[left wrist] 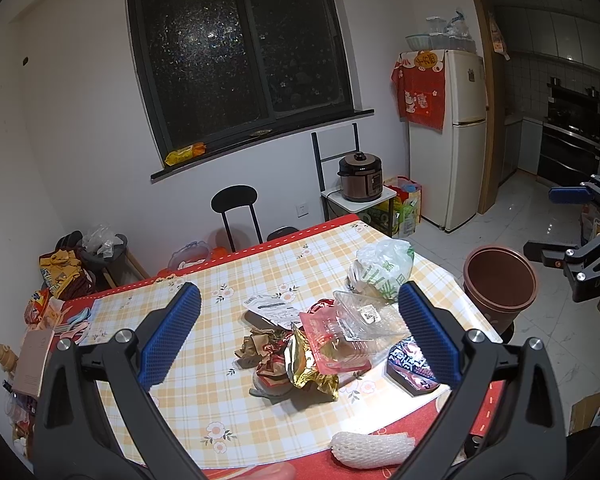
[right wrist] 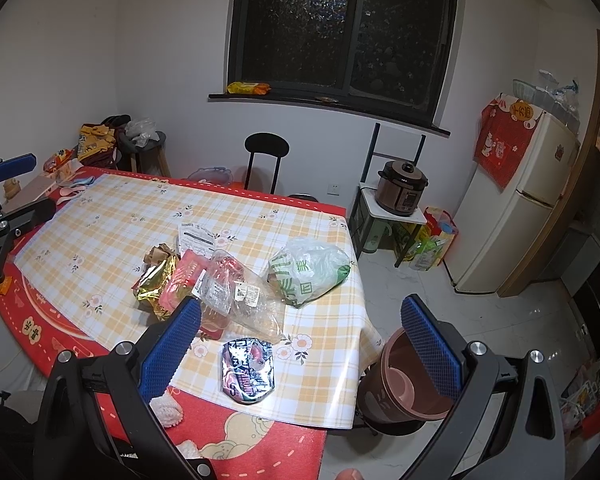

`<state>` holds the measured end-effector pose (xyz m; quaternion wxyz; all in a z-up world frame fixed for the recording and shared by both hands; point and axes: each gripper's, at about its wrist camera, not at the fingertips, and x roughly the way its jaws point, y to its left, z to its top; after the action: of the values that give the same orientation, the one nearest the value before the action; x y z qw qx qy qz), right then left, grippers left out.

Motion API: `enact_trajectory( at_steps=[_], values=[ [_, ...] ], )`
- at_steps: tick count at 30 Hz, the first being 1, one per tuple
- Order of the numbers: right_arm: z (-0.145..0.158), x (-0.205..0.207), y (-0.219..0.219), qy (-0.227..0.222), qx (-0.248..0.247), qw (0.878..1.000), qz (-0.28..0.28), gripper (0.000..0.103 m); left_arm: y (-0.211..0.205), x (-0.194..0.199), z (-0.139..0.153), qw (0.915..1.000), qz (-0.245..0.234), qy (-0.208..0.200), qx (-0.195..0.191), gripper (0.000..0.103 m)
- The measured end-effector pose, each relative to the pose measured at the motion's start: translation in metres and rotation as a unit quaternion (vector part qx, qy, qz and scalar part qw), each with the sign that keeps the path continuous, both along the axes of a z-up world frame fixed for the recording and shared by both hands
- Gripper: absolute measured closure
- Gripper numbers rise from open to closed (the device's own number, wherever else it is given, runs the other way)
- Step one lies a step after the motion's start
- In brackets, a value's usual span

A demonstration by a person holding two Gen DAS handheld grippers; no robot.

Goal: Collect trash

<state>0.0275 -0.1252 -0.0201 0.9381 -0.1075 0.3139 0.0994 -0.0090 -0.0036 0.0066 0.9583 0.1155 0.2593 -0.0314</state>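
1. Both grippers are wide apart with nothing between the pads. The left gripper hangs above the wrapper pile, and the right gripper sits over the near table corner, next to the bin.

2. All the trash is on the checked tablecloth. In the left view the gold foil wrapper is about dead centre, the clear plastic tray is at 1 o'clock from it, and the green-print plastic bag is further out the same way.

3. The brown bin is on the floor just off the table edge, at 3 o'clock from the pile.

4. Probably smartest for the left one to grab the foil first, since it sits on top and is crumpled enough to pinch. It should come straight down and close on a raised fold, not a flat bit.

5. The purple snack packet lies flat at 6 o'clock of the tray in the right view. That one likely needs an edge pinch.

6. The white foam net near the table edge looks squishy, so it should be easy.
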Motion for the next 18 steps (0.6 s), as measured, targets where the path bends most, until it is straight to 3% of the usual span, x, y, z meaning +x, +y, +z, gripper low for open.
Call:
enact_trajectory(
  at_steps=[18],
  values=[
    [-0.009,-0.006,0.001,0.004,0.005,1.000,0.002,0.004,-0.008,-0.001,0.004,0.9998,-0.001,0.011,-0.017,0.006]
  ],
)
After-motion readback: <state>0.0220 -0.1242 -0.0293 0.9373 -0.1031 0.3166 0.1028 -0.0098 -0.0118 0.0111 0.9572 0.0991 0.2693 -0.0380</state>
